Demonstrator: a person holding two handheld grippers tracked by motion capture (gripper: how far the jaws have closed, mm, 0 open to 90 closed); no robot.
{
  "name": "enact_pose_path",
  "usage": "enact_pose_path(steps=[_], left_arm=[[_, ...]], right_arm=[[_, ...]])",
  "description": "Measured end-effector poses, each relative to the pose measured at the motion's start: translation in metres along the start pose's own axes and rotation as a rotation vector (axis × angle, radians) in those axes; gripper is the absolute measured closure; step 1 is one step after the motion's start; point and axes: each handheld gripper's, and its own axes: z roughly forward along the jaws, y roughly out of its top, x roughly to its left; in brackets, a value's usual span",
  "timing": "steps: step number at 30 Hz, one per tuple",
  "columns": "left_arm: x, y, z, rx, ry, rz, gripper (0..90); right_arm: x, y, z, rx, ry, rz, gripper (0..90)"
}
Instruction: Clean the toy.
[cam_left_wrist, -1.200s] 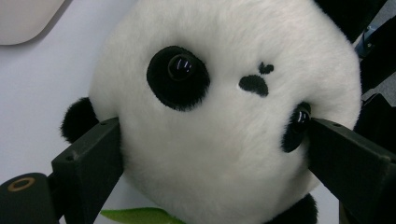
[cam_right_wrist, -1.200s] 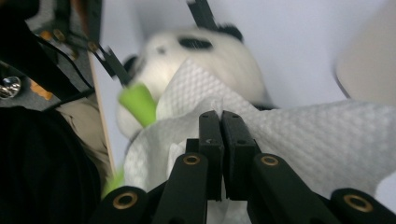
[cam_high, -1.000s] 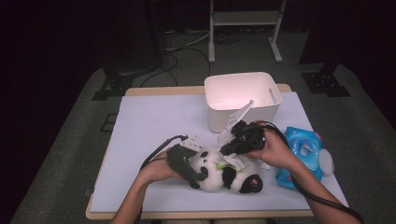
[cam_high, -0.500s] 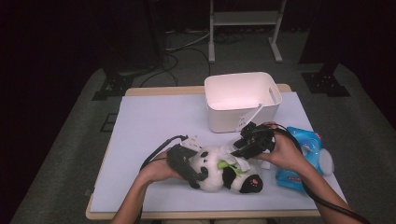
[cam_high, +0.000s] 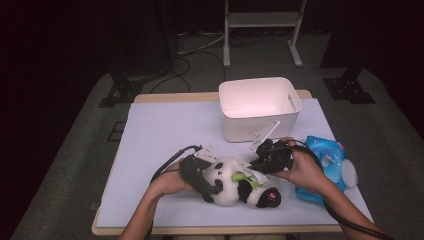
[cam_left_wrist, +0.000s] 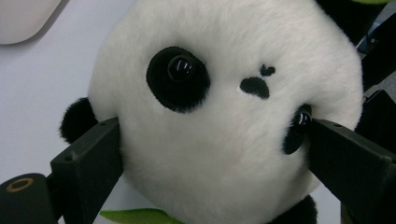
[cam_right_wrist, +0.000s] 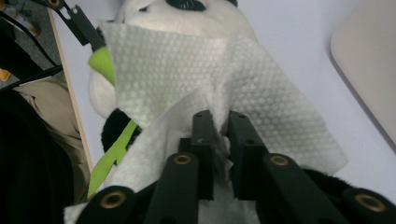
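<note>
Over the last second your right gripper (cam_high: 261, 159) has wandered: it first slid away from the panda (cam_high: 235, 182) toward the blue packet (cam_high: 327, 165), and now it has come back and sits lower, over the toy's belly. Your right hand (cam_high: 300, 170) came back with it, off the packet. The white wipe (cam_right_wrist: 205, 88) pinched in its fingers (cam_right_wrist: 204, 140) has come along too and now drapes across the panda's body, beside the green leaf (cam_right_wrist: 103, 63).
</note>
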Motion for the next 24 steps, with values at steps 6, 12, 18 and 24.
enact_pose_path(steps=[6, 12, 18, 24], left_arm=[[0.0, 0.0, 0.0, 0.001, 0.0, 0.001, 6.4], [0.001, -0.001, 0.0, -0.003, -0.001, 0.003, 6.4], [0.0, 0.0, -0.001, -0.003, 0.0, 0.002, 6.4], [0.001, -0.001, -0.001, -0.004, -0.002, 0.002, 6.4]], right_arm=[[0.001, 0.019, 0.003, -0.004, 0.034, -0.016, 84.5], [0.002, 0.036, 0.015, 0.027, 0.032, -0.053, 85.2], [-0.007, 0.024, -0.002, 0.034, -0.011, -0.025, 85.7], [-0.024, -0.002, -0.027, -0.009, -0.05, 0.045, 85.7]])
